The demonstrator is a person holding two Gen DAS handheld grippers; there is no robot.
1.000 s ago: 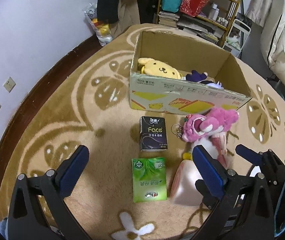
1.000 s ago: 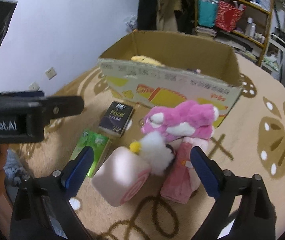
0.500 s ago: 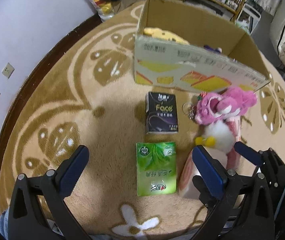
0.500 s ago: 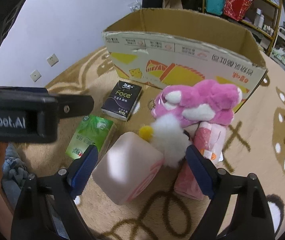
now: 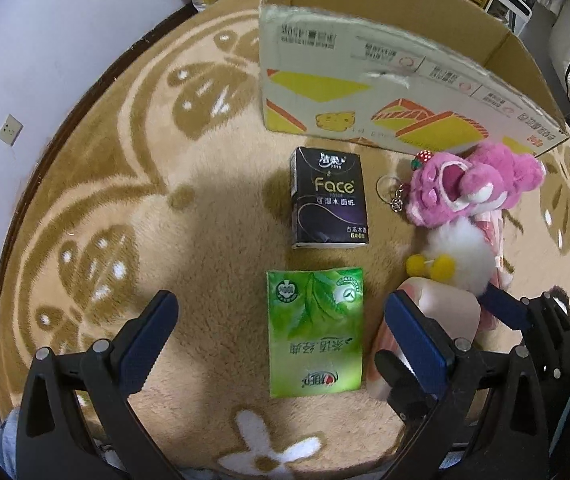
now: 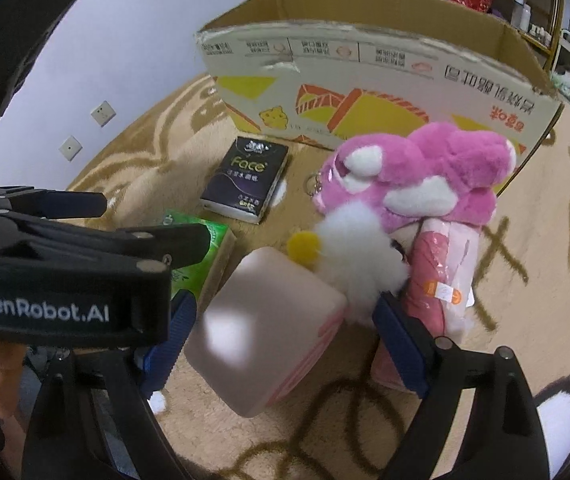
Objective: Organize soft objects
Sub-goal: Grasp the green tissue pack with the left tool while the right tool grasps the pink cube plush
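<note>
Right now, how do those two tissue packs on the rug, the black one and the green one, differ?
The black tissue pack is dark with gold "Face" lettering; the green tissue pack shows leaf artwork. The black one lies nearer the cardboard box, the green one nearer the open left gripper. The black print reads upright from the left wrist view, the green print upside down. Both lie flat on the rug.

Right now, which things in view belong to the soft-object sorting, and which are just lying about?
Job:
cardboard box
pink plush
white fluffy toy
pink cube
pink pack
green tissue pack
black tissue pack

Lying about:
shelf
wall sockets
rug
</note>
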